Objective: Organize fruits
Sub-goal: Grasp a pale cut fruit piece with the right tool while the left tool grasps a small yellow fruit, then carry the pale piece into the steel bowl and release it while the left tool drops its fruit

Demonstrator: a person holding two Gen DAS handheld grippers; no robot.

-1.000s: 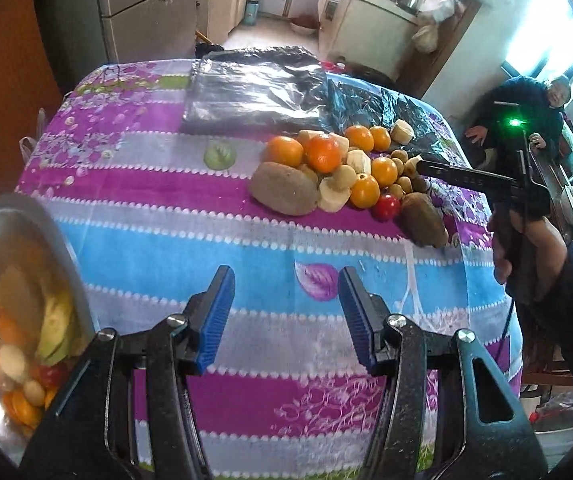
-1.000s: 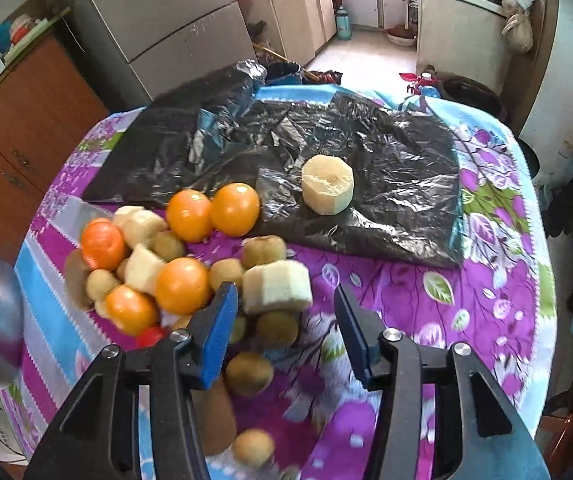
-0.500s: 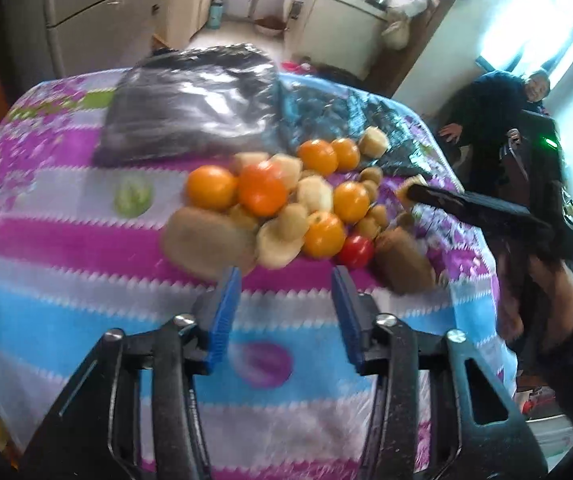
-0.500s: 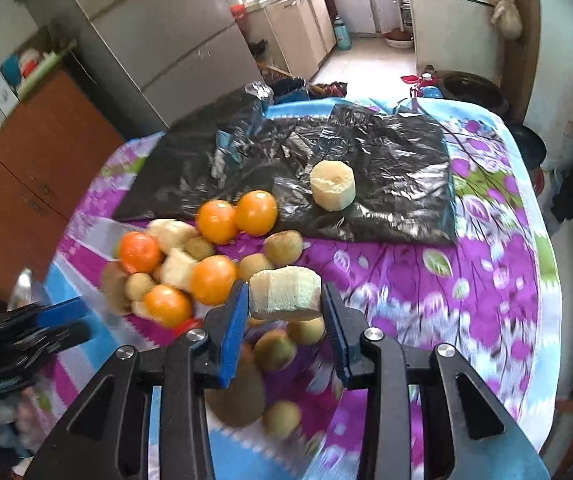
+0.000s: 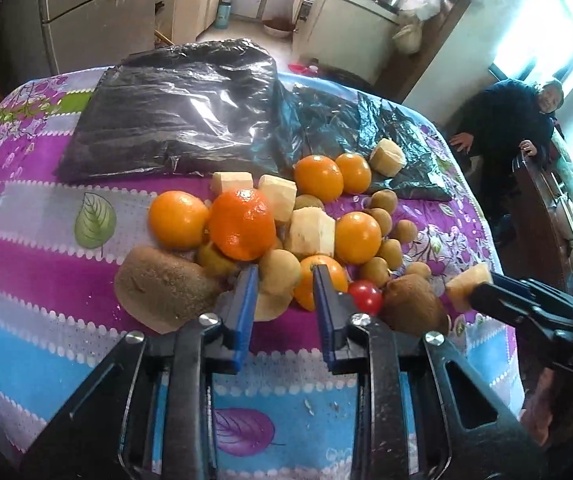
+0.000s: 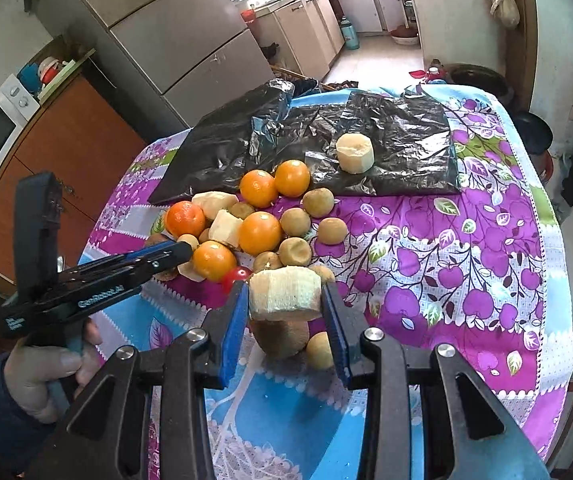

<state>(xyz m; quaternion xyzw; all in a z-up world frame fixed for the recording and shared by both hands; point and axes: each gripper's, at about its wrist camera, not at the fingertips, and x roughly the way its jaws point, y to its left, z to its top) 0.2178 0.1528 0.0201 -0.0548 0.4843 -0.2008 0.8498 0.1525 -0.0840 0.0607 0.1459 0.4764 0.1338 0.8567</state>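
- Kitchen cabinets and a tall refrigerator (image 6: 174,36) are seen behind a table spread with a purple and blue floral tablecloth (image 6: 446,260), on which black plastic bags (image 5: 174,112) are laid flat.
- A heap of fruit is gathered near the table's middle: oranges (image 5: 242,224), pale peeled chunks (image 5: 312,232), small brown round fruits (image 6: 330,230), a cherry tomato (image 5: 364,298) and a large kiwi (image 5: 166,290).
- A pale peeled chunk (image 6: 284,290) is clamped between the blue pads of the right gripper (image 6: 284,304) and is held clear above a second kiwi (image 6: 282,338), its long axis lying across the jaws.
- The left gripper (image 5: 282,292) is held with its jaws parted and nothing between them, at the near edge of the heap.
- A small brownish fruit (image 5: 280,276) lies straight ahead of the left gripper, between the two pad tips and just beyond them; whether it is touched cannot be told.
- The left gripper is judged the nearer one to that fruit, so only a short advance and a closing seem needed.
- A neighbouring orange (image 5: 322,286) sits against the right-hand pad and could be nudged.
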